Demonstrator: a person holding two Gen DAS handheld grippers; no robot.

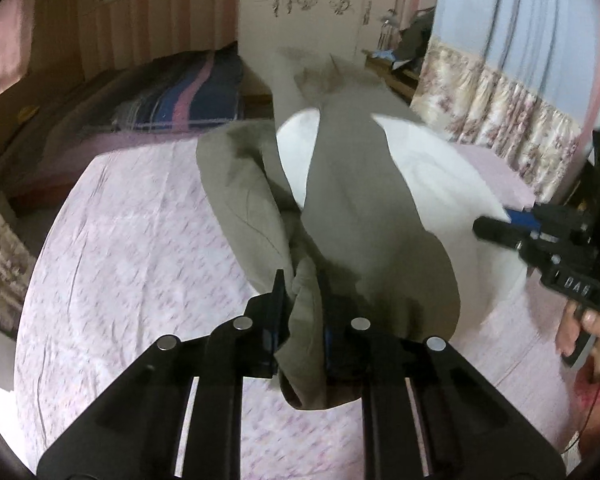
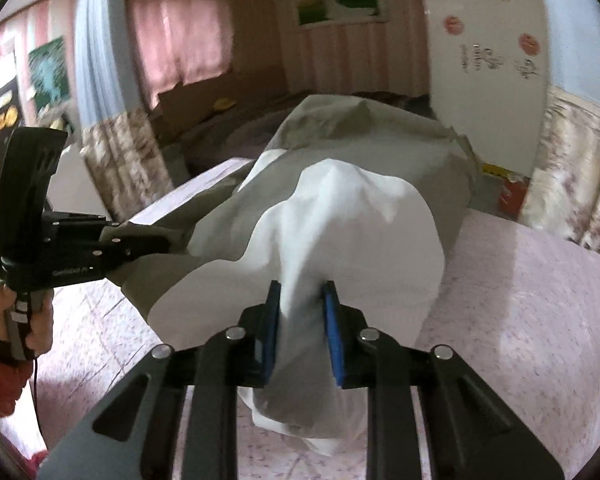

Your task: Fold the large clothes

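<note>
left gripper (image 1: 302,284) jaws clamped, right gripper (image 2: 302,294) jaws clamped, both angled downward

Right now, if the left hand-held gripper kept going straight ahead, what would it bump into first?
Probably the olive-and-white garment itself. The left hand-held gripper already pinches its olive fabric, and more cloth rises directly ahead; depth is hard to judge.

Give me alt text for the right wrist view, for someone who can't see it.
The right hand-held gripper is shut on a bunch of the garment's white lining, lifting it over a pink bedspread. At left, the left hand-held gripper pinches the garment's olive edge.
</note>
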